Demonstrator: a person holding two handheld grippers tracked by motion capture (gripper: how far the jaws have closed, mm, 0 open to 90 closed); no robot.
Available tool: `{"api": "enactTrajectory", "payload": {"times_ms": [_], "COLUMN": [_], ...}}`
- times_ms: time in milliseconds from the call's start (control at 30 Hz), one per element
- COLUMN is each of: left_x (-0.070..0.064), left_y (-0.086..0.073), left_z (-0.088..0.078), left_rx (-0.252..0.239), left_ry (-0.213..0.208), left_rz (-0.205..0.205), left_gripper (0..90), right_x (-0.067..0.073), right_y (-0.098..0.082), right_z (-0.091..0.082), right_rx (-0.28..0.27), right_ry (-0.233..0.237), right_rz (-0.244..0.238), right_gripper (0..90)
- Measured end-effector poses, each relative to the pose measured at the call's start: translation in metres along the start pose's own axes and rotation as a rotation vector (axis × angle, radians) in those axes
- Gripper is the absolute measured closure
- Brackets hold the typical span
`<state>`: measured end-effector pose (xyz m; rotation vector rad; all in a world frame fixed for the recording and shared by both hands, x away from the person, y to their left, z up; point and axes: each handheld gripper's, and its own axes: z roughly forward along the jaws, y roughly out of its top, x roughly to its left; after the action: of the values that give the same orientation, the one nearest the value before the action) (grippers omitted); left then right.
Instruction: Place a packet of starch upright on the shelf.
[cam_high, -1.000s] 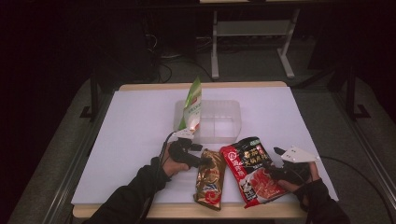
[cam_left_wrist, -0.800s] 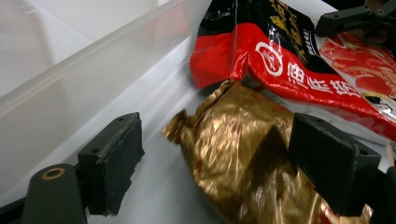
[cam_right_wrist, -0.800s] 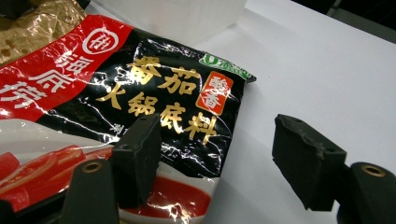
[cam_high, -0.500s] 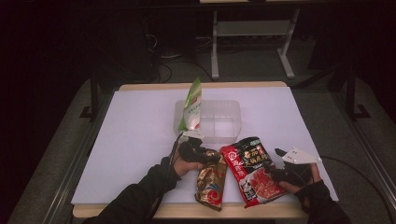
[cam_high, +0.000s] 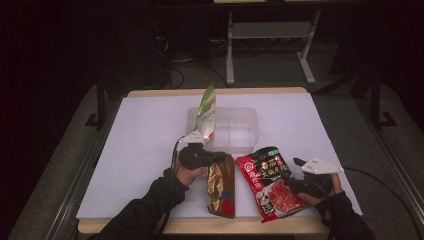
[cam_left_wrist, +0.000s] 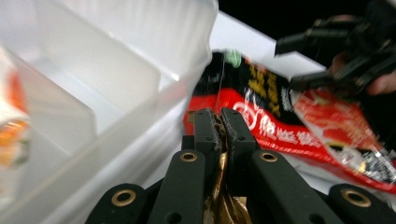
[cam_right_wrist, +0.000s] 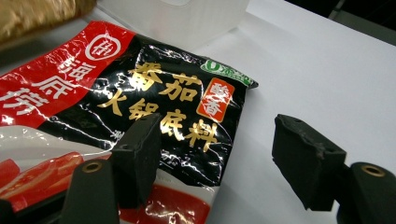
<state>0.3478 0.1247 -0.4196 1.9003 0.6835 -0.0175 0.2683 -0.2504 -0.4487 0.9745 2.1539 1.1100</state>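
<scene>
My left hand-held gripper (cam_high: 216, 156) is clenched on the top edge of the gold packet (cam_high: 221, 190), the 2 jaws pressed together with gold foil pinched between them in the left gripper view (cam_left_wrist: 219, 126). That packet lies lengthwise on the white tabletop (cam_high: 145, 140), its lower end near the front edge. Just beyond my left jaws sits the clear plastic box (cam_high: 235, 129), its near wall close beside them, so there is little room forward on that side. A green and white packet (cam_high: 206, 112) stands tilted at the box's left end.

My right hand-held gripper (cam_high: 295, 175) is released, jaws wide apart in the right gripper view (cam_right_wrist: 224, 163). Its left jaw sits over the red and black packet (cam_right_wrist: 154, 98), and its right jaw is over bare tabletop beside that packet's edge. In the high view the red and black packet (cam_high: 270, 182) lies flat just right of the gold one, angled, with its lower corner at the front edge of the tabletop. To the right of it and behind the box the white surface is open.
</scene>
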Motion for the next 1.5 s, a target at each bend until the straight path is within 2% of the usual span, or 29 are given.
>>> {"api": "enactTrajectory", "payload": {"times_ms": [333,700,833,933,1067,1133,1267,1333,1400,1467,1500], "left_x": [-0.014,-0.027,-0.030,-0.033,-0.034,-0.036,-0.036,-0.033,-0.029,-0.024,-0.022], "left_y": [0.015,0.033,0.039,0.045,0.058,0.067,0.085,0.093,0.101,0.107,0.110], "left_z": [-0.035,-0.062,-0.068,-0.073,-0.074,-0.071,-0.062,-0.057,-0.050,-0.044,-0.041], "left_rx": [-0.143,-0.259,-0.290,-0.318,-0.367,-0.381,-0.381,-0.383,-0.377,-0.380,-0.374], "left_ry": [0.027,0.061,0.084,0.121,0.169,0.202,0.261,0.272,0.312,0.320,0.346], "left_rz": [0.041,0.071,0.080,0.085,0.070,0.082,0.111,0.106,0.113,0.091,0.109], "left_gripper": [87.2,87.5,87.6,87.7,87.7,87.7,87.7,87.7,87.7,87.7,87.7], "right_x": [-0.003,-0.002,-0.002,-0.002,-0.001,-0.001,-0.001,-0.002,-0.002,-0.002,-0.002], "right_y": [0.004,0.006,0.005,0.005,0.005,0.005,0.004,0.004,0.003,0.002,0.002], "right_z": [0.002,0.005,0.004,0.005,0.006,0.006,0.005,0.005,0.005,0.005,0.005], "right_rx": [-0.010,-0.014,-0.013,-0.012,-0.008,-0.007,-0.006,-0.006,-0.005,-0.002,-0.002], "right_ry": [0.004,0.010,0.008,0.010,0.009,0.010,0.009,0.008,0.008,0.009,0.008], "right_rz": [0.003,0.002,-0.001,-0.001,-0.005,-0.006,-0.006,-0.002,0.000,0.003,0.003], "right_gripper": [32.1,32.1,32.1,32.0,32.0,32.0,32.0,32.0,32.0,32.0,32.0]}}
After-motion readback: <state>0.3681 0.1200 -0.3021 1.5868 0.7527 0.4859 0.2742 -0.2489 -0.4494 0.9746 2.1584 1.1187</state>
